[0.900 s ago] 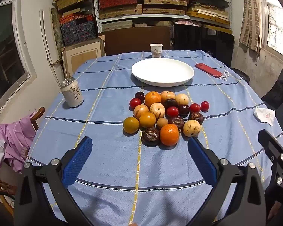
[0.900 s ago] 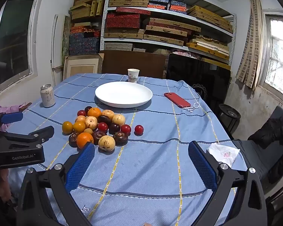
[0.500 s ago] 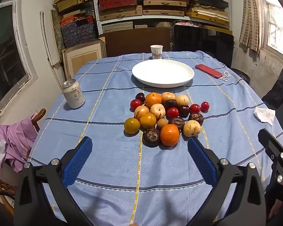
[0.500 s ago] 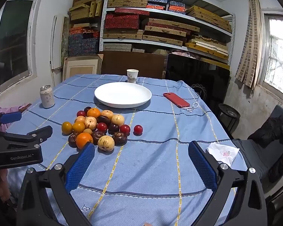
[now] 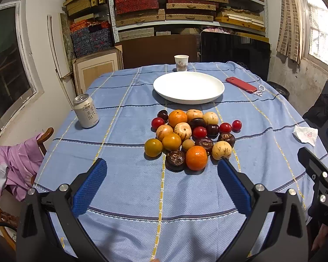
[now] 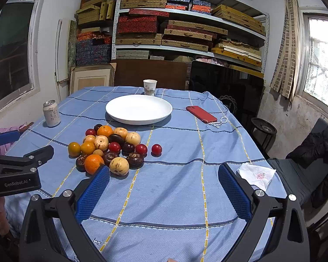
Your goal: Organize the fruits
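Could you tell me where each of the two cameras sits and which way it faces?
Left wrist view: sits on the left tongs, angled down the table at the fruit pile; its open blue pads and part of the right tongs show.
Right wrist view: sits on the right tongs, aimed right of the pile; its open pads and the left tongs show.
Both share the white plate, can and red phone.

place: home storeroom | cues: far shelves (image 6: 185,32) stacked with flat boxes | cloth-covered table (image 6: 175,185) | bare stained wall (image 6: 295,126) right
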Tool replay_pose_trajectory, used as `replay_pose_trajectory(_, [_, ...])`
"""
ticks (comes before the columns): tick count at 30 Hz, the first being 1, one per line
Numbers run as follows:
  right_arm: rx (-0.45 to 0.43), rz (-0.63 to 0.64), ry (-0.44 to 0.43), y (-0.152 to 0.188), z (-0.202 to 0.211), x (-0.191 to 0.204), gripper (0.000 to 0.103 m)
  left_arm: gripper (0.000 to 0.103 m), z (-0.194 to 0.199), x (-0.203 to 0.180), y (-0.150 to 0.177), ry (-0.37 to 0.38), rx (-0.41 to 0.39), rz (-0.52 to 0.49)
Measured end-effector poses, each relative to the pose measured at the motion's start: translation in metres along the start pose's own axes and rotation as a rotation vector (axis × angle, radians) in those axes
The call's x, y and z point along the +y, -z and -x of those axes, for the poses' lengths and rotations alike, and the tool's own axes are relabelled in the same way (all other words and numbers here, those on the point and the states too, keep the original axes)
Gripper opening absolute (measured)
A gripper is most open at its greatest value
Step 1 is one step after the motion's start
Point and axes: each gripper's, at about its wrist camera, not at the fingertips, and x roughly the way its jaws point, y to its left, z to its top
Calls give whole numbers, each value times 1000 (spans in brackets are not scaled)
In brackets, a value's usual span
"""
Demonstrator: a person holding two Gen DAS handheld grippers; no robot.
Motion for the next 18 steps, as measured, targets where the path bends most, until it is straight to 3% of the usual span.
replay_pose_trajectory(18, [3, 13, -23, -3, 3, 6, 100, 99, -3, 3, 1, 1, 3, 8])
